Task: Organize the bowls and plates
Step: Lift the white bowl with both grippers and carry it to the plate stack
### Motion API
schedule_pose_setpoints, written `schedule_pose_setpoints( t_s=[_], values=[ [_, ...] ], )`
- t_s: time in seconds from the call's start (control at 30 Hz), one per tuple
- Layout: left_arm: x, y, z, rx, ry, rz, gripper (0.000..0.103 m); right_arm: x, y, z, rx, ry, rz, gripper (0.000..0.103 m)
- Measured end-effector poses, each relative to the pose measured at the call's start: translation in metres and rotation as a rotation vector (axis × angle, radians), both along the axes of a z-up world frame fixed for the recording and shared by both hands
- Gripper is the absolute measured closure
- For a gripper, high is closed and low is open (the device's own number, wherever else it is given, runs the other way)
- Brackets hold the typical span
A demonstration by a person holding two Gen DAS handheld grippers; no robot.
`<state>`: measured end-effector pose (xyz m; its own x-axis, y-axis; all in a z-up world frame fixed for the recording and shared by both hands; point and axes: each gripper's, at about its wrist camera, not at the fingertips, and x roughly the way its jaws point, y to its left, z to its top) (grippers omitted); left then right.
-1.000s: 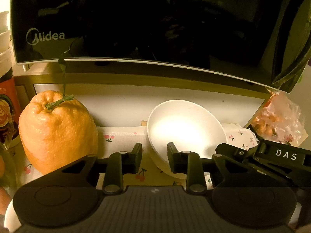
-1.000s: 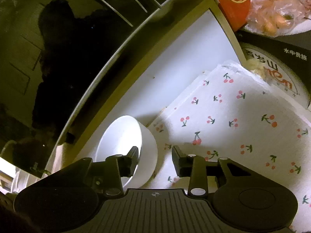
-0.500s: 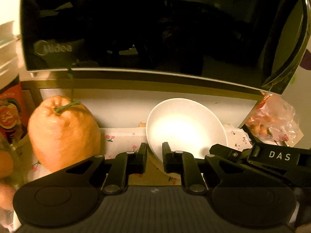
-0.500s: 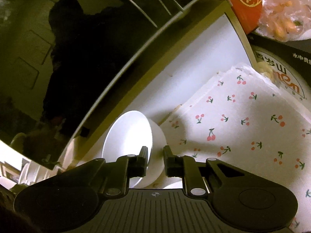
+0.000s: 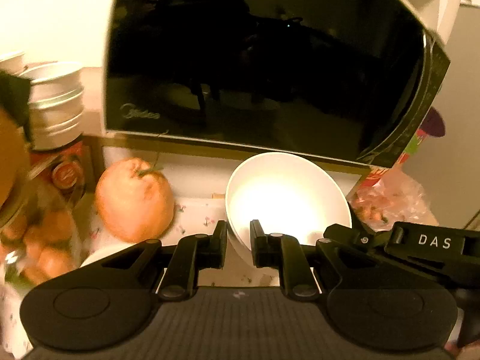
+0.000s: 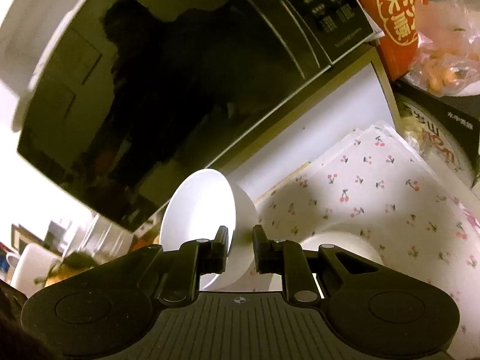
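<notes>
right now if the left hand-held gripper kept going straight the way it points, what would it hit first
Nothing new at first: the left hand-held gripper is already shut on the rim of the white bowl. Carried straight on, the bowl would probably meet the microwave first; depth is unclear.

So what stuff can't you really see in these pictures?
- Left wrist view: the jar of oranges at the left edge is blurred and cut off.
- Left wrist view: the white bowl has its lower rim hidden behind the gripper.
- Right wrist view: the white dish underneath is half hidden by the gripper.
</notes>
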<state>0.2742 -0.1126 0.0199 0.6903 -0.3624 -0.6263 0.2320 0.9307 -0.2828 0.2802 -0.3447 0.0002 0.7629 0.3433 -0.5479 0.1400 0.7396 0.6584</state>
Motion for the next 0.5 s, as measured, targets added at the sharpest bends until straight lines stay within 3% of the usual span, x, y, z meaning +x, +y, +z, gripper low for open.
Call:
schedule_pose_setpoints(
  t_s=[0.5],
  values=[
    [-0.076, 0.050, 0.007, -0.040, 0.067, 0.051, 0.089, -0.065, 0.038, 0.020, -0.023, 0.060, 0.089, 0.085]
  ],
)
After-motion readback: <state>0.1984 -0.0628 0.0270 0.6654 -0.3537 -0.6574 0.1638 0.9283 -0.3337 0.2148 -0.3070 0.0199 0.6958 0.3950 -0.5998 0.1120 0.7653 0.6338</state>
